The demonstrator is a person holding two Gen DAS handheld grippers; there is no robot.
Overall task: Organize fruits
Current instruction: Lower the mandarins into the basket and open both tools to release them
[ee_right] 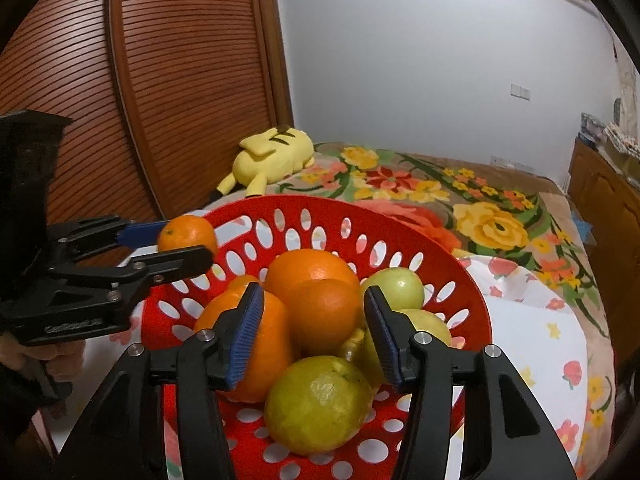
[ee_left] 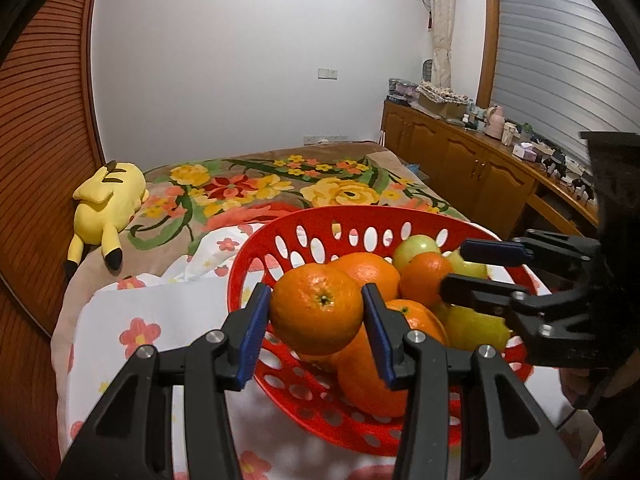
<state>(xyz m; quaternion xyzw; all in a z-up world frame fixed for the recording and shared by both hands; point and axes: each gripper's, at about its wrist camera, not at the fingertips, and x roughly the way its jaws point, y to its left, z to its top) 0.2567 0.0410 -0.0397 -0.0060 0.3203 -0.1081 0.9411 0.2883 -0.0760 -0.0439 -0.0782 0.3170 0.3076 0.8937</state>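
We see the left gripper clamped on a small orange, its blue pads pressed against either side of the fruit, stem end facing the camera. In the right wrist view that same orange sits between the left gripper's fingers above the near left rim of the red basket, apart from the pile inside. The red basket is a perforated plastic bowl resting on a white flowered cloth spread over the bed. Inside it we count several oranges heaped together toward the left and middle, two green apples toward the far right, and a large yellow-green citrus at the near edge. The right gripper hangs over the pile with its jaws spread wide and nothing between them; one pad lies close against an orange, though we cannot tell from this angle whether it touches. From the left wrist view the right gripper reaches in from the right over the apples. Farther back a yellow plush toy lies on the floral blanket beside the slatted wooden wardrobe, and a wooden sideboard lines the right wall.
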